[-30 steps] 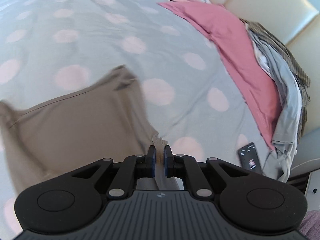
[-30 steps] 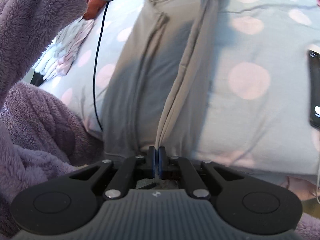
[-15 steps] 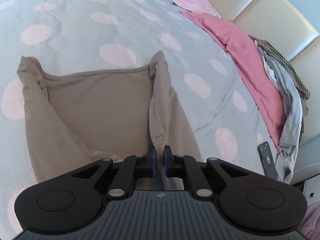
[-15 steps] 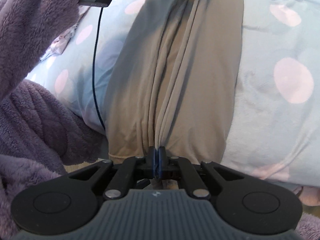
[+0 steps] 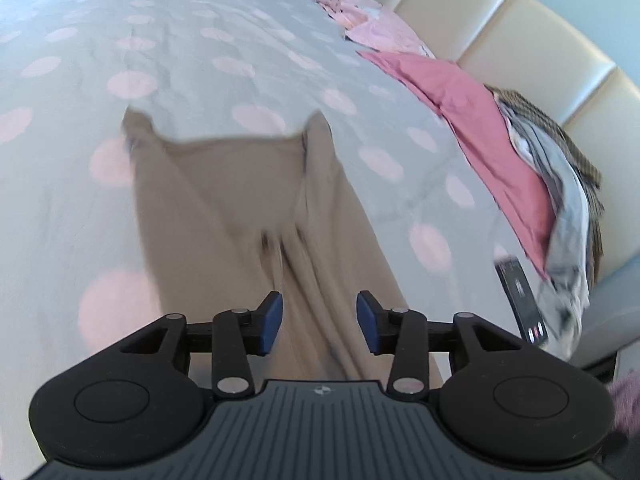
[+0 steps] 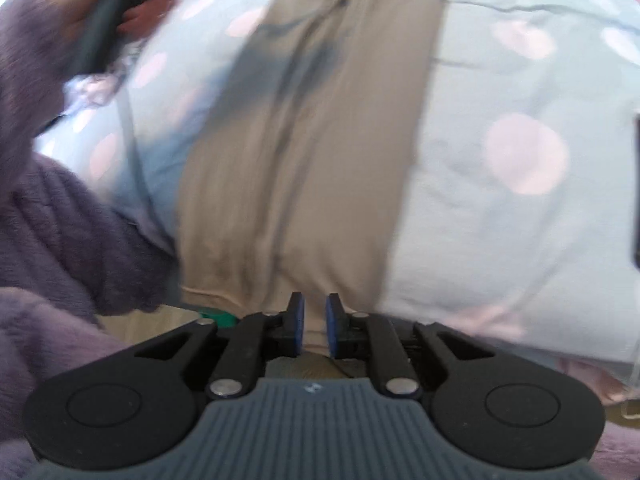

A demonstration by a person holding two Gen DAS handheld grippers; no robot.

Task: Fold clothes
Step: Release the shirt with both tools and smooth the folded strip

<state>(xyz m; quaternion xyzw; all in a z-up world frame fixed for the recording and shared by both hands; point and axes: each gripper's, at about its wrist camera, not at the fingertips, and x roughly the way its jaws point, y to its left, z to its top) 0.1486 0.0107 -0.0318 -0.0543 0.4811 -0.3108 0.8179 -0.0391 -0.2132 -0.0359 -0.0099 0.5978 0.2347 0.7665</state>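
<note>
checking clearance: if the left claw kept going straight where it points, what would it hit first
Most likely the tan garment lying on the bed. The left claw is opening just above it, with nothing else in between, though depth is unclear.

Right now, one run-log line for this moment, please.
beige garment: flat on bed | left tool: opening, released | right tool: opening, over hem

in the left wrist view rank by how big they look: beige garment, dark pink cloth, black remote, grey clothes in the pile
1. beige garment, though it lies nearest the camera, which inflates it
2. dark pink cloth
3. grey clothes, partly buried in the pile, so their true extent is unsure
4. black remote, clearly smallest
</note>
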